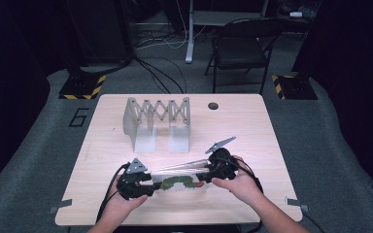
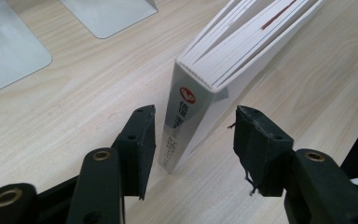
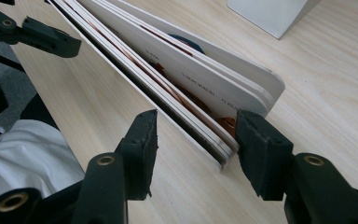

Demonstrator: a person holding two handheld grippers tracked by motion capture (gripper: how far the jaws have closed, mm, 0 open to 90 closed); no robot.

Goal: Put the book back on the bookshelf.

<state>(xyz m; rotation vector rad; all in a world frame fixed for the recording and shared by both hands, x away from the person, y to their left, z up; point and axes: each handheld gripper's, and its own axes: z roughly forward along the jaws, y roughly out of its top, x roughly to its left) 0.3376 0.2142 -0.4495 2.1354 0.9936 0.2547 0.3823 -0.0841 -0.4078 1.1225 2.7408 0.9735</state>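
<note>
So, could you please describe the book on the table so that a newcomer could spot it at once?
On the light wooden table, look at the near edge, in front of the grey folding rack. Between the left gripper and the right gripper stands a white board book on its edge. Its cover shows a green caterpillar with a red head.

Large dark "6" (image 1: 79, 117) marked on the grey floor just left of the surface (image 1: 252, 126). Red round logo and small unreadable characters on the book's white spine (image 2: 182, 126). Faint, illegible print on its page (image 3: 205, 88).
</note>
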